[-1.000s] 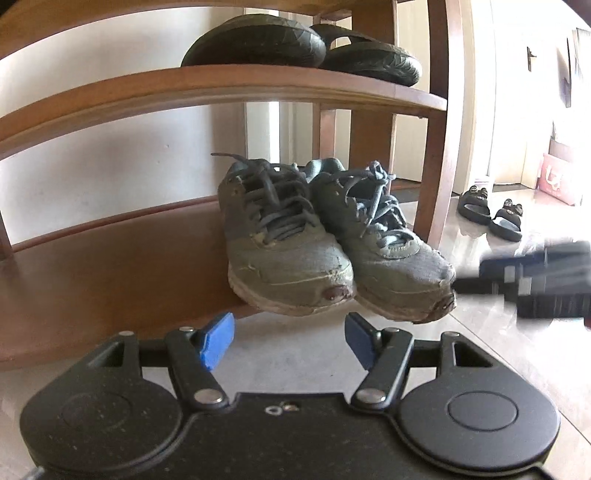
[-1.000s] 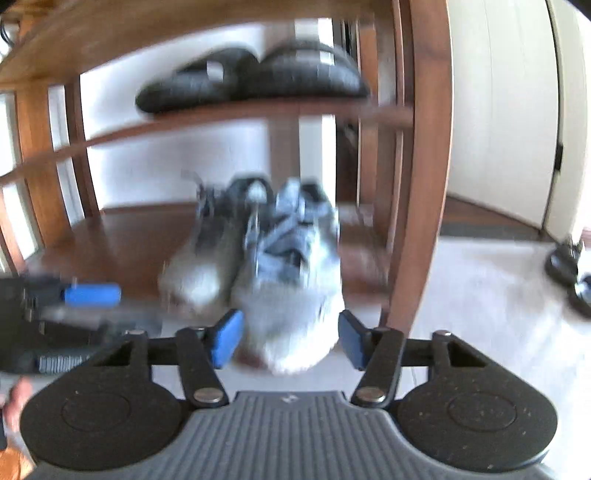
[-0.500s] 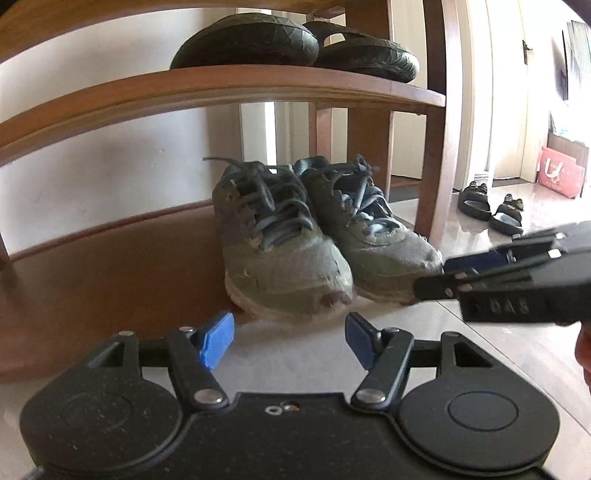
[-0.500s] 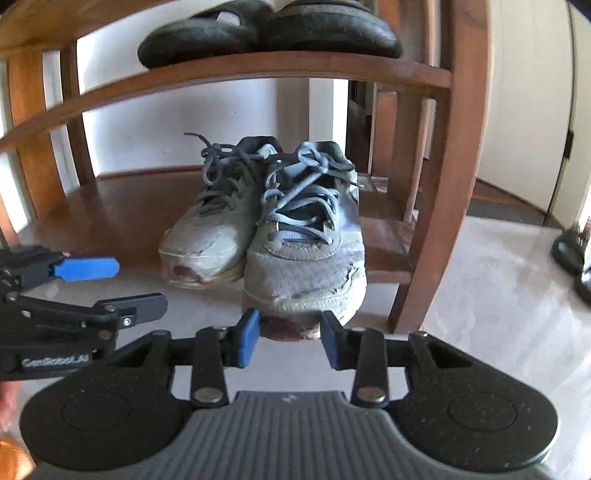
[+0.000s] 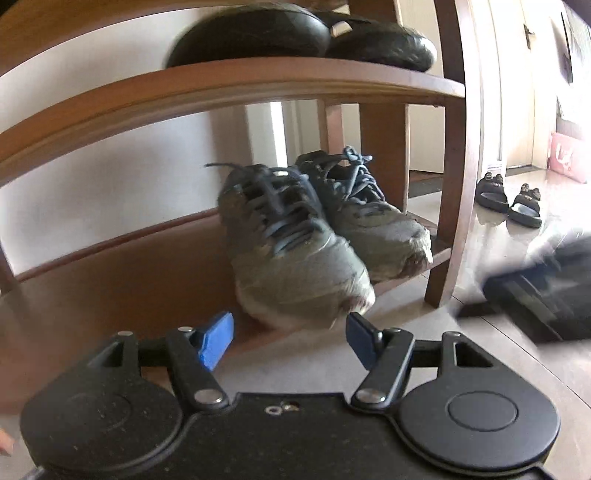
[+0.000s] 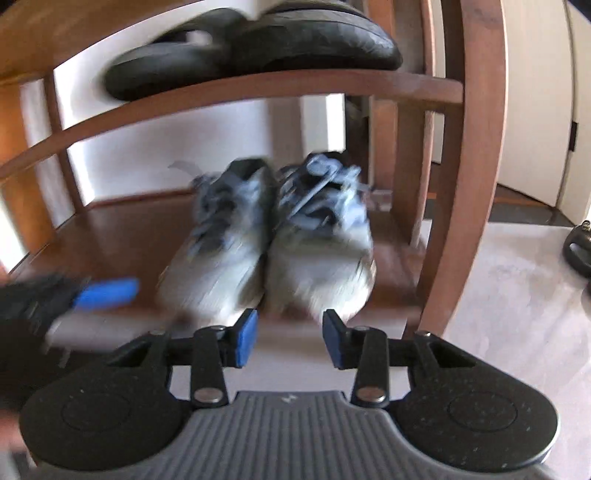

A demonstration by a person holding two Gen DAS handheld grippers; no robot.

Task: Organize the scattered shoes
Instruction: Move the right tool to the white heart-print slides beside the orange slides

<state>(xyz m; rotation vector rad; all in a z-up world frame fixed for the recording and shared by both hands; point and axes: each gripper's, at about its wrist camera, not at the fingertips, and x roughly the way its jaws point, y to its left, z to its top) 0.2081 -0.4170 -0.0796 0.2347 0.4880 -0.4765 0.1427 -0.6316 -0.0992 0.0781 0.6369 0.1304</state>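
A pair of worn grey sneakers with blue laces stands side by side on the lower shelf (image 5: 129, 277) of a wooden shoe rack. The left sneaker (image 5: 295, 266) has its toe over the shelf's front edge; the right sneaker (image 5: 373, 218) sits further in. My left gripper (image 5: 290, 336) is open just in front of the left toe, holding nothing. My right gripper (image 6: 290, 338) faces the gap between both toes (image 6: 321, 258); its jaws are opening with nothing between them. It shows as a dark blur (image 5: 535, 291) in the left wrist view.
Black shoes (image 5: 255, 33) rest on the upper shelf (image 5: 221, 88). The rack's right post (image 5: 458, 184) stands beside the right sneaker. On the pale floor beyond lie two black slippers (image 5: 509, 201) and a pink bag (image 5: 569, 162).
The right gripper has drawn back from the right sneaker's toe, and its jaws stand narrower than a second ago. Both sneakers now sit further in on the shelf. The left gripper has kept still.
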